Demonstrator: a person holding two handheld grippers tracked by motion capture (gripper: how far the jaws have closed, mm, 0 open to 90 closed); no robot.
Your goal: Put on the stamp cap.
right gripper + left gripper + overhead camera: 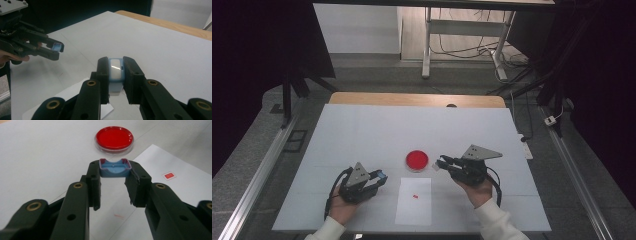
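Note:
My left gripper (pixel 381 177) hovers low over the white table (pixel 362 130), left of a paper sheet, and is shut on a small blue cap-like piece (pixel 115 168) held across its tips. My right gripper (pixel 440 163) sits just right of the red round dish (pixel 417 160) and is shut on a small blue-and-white block (pixel 115 71), pinched between its pads. In the right gripper view the left gripper (pixel 56 48) shows at the upper left with the blue piece (pixel 57 46) at its tips. The red dish (pixel 114 138) lies ahead of the left jaws.
A white paper sheet (pixel 413 205) with a small red mark (pixel 415 195) lies at the front middle of the table. The table's wooden far edge (pixel 417 99) is behind. Desk legs and cables stand on the floor beyond.

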